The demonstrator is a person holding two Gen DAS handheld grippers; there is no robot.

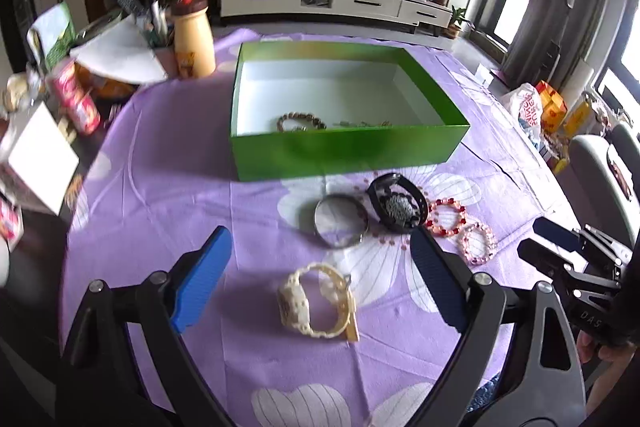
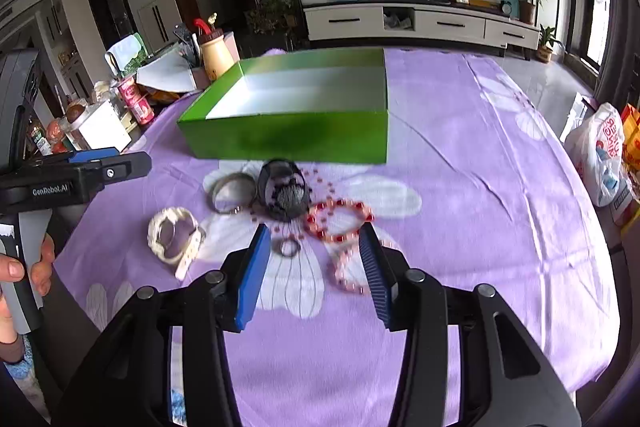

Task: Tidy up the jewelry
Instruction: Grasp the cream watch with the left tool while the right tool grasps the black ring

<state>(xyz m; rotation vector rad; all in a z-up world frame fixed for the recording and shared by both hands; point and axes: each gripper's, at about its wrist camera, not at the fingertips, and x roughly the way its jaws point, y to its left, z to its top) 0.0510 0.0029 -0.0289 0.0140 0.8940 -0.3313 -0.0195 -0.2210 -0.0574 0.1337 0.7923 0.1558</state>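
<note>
A green box stands on the purple flowered cloth, with a brown beaded bracelet lying inside near its front wall. In front of it lie a silver bangle, a black band, a red bead bracelet, a pink bead bracelet and a small ring. A cream watch lies nearest. My left gripper hangs wide open above the watch. My right gripper is partly open and empty, over the ring and pink bracelet.
Along the table's left edge stand a tan cup, red cans, a white box and papers. A plastic bag and yellow packets sit off the right side. A grey chair stands at the right.
</note>
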